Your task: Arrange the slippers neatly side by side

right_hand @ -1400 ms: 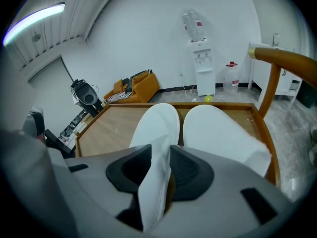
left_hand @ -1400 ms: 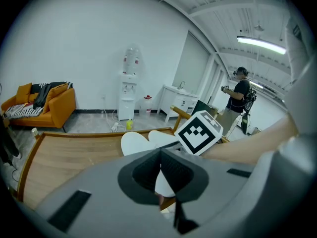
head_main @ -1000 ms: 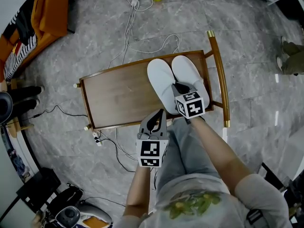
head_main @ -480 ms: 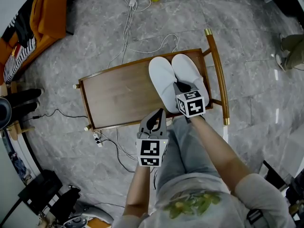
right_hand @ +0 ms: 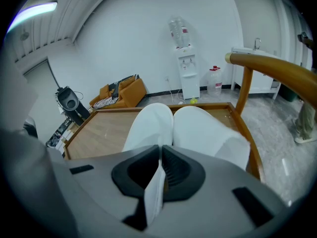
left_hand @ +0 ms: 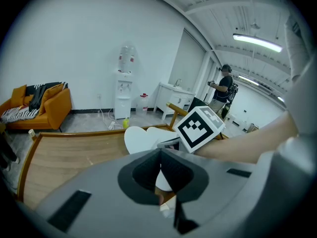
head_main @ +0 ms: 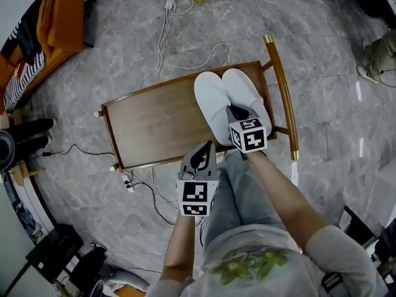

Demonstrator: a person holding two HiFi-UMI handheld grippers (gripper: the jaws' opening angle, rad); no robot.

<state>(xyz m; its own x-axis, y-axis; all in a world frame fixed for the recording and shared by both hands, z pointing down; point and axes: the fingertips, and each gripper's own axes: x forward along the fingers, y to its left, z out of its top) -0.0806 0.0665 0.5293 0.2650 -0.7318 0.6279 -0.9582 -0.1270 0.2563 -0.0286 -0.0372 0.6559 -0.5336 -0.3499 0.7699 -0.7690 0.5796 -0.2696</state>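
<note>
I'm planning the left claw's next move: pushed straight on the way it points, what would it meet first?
Most likely the heel of the left-hand white slipper, lying at the wooden table's near edge; depth is hard to judge.

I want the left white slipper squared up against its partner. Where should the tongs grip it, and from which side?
Grip the left slipper at its heel end, on the thin flat sole edge, coming from the near long side of the table. Its rounded closed toe points away and looks too bulky. The right tongs are shut on a thin white slipper edge like that.
</note>
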